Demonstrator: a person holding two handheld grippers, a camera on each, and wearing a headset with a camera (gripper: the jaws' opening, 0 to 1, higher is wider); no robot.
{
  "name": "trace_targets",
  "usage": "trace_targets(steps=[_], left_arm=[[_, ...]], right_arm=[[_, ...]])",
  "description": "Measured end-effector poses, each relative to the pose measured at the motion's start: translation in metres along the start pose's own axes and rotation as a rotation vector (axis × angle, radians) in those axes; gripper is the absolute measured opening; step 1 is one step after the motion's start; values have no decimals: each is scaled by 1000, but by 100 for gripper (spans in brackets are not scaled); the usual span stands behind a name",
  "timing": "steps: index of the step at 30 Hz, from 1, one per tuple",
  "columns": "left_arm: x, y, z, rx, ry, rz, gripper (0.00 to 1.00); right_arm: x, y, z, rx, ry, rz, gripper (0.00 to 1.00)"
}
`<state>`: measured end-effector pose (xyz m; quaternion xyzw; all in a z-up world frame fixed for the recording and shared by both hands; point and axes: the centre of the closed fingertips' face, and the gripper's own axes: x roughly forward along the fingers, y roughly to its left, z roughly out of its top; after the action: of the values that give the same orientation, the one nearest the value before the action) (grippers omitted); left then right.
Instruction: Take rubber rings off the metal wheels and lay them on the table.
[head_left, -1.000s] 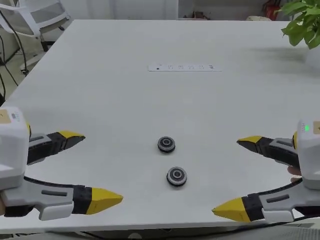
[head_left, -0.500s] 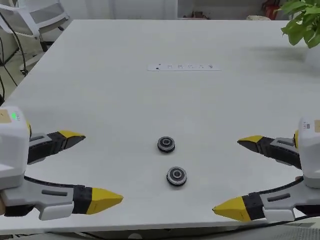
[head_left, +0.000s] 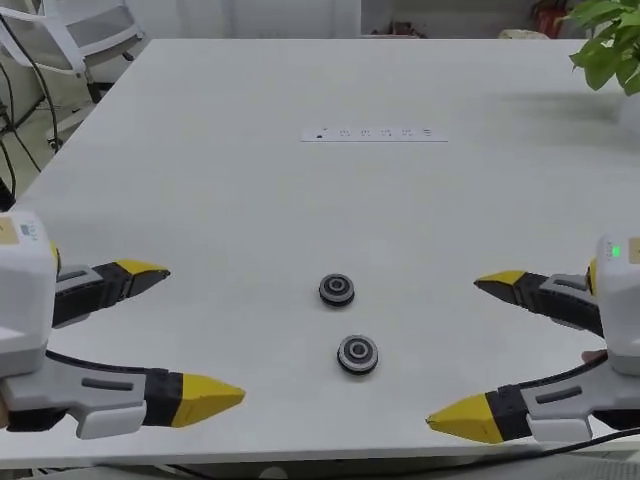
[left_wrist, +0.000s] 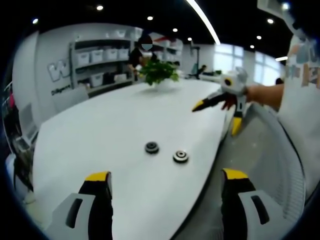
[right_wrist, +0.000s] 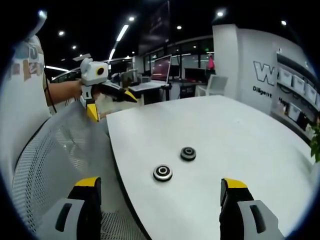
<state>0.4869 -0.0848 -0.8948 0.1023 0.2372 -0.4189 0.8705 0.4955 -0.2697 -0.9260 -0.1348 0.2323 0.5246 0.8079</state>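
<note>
Two small metal wheels with black rubber rings lie flat on the white table: the farther wheel (head_left: 337, 290) (left_wrist: 152, 147) (right_wrist: 188, 153) and the nearer wheel (head_left: 358, 354) (left_wrist: 180, 156) (right_wrist: 162, 173), close together near the front edge. My left gripper (head_left: 195, 335) (left_wrist: 167, 176) (right_wrist: 107, 100) is open at the left, well clear of both wheels. At the right my right gripper (head_left: 465, 350) (right_wrist: 157, 184) (left_wrist: 217, 112) is open too, also apart from them. Nothing sits between either pair of yellow-tipped jaws.
A white power strip (head_left: 374, 134) lies flat at the table's middle, farther back. A green plant (head_left: 610, 40) (left_wrist: 159, 72) stands at the far right corner. A mesh chair (right_wrist: 60, 160) sits at the table's near edge. Office chairs (head_left: 70, 40) stand beyond the far left corner.
The head camera shifted slightly, so the picture slid a little right and down. The wheels and both grippers have stayed put.
</note>
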Motion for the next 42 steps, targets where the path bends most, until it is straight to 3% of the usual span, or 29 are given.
trace_targets(steps=[23, 42], left_arm=[[8, 11, 12, 48, 0, -20, 89], [31, 19, 23, 107, 11, -55, 86]], right_arm=[[6, -17, 14, -31, 2, 17, 95], [24, -27, 25, -77, 8, 49, 91]])
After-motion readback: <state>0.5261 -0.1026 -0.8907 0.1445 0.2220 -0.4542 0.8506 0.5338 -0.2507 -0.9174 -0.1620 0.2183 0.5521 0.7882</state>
